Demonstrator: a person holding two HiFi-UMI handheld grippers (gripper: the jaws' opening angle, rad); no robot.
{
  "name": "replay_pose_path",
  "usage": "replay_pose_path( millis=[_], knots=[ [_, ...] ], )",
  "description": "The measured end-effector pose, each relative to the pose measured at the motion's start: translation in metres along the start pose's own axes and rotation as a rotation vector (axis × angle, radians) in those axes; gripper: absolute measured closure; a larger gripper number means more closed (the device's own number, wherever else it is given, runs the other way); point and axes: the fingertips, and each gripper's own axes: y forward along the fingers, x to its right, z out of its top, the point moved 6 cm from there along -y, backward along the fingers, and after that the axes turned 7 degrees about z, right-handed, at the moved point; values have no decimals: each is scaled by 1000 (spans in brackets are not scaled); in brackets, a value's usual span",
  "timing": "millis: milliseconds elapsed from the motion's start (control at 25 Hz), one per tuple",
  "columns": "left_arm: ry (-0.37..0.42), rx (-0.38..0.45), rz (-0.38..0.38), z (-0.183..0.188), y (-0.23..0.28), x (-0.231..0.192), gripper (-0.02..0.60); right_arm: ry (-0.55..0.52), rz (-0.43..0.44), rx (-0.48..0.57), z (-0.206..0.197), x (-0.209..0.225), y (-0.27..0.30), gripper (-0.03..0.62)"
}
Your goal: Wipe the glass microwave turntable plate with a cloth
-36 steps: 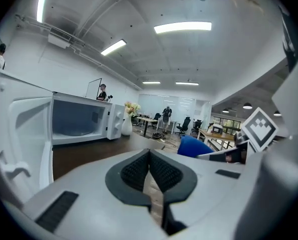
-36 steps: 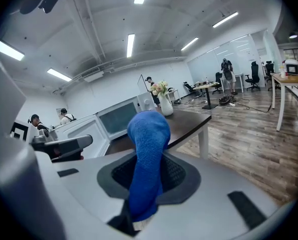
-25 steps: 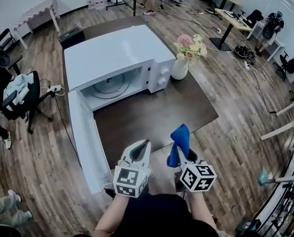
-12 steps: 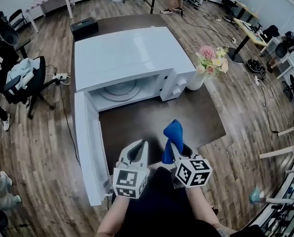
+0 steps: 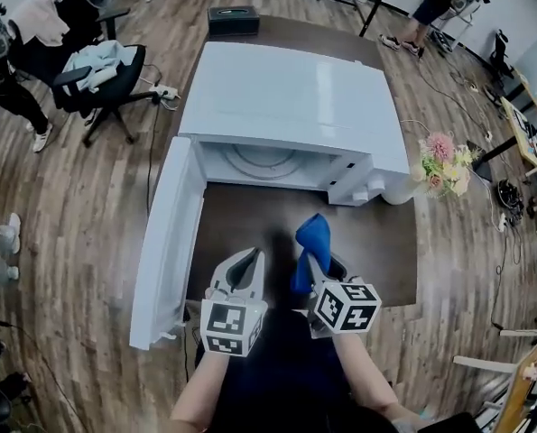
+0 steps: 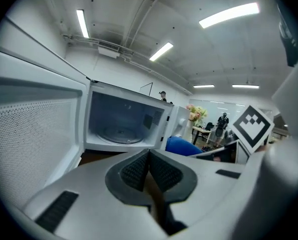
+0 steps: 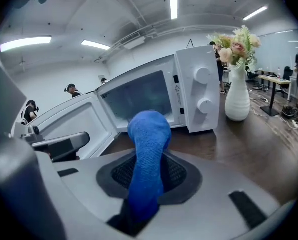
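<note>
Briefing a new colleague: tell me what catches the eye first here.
The large white microwave, its door swung wide open, fills the middle of the dark brown table. Nearer, a bright blue cloth sticks up clamped in the right claw, beside the shut, empty left claw.

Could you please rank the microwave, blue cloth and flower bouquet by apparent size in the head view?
1. microwave
2. blue cloth and flower bouquet look about alike; the cloth is nearer the camera, so unranked.

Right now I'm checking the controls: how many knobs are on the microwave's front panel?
2, both on the microwave panel right of the cavity: upper knob, and lower knob below it.
</note>
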Motion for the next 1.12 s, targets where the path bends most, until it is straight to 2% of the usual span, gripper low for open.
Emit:
replay_pose_path(
  millis=[200, 480, 640, 840, 1120],
  knots=[
    [-53, 6, 90, -6, 9, 3, 577, -108, 66, -62, 8, 16, 17, 514],
    [-7, 36, 181, -11, 24, -5, 577, -256, 158, -41, 36, 19, 50, 514],
    [-20, 47, 250, -17, 24, -14, 577, -314, 218, -20, 54, 11, 69, 514],
    [12, 48, 261, -23, 26, -25, 577, -432, 243, 34, 79, -7, 95, 514],
    [-13, 85, 237, -31, 32, -31, 577, -681, 179, 42, 116, -32, 137, 516]
  ],
)
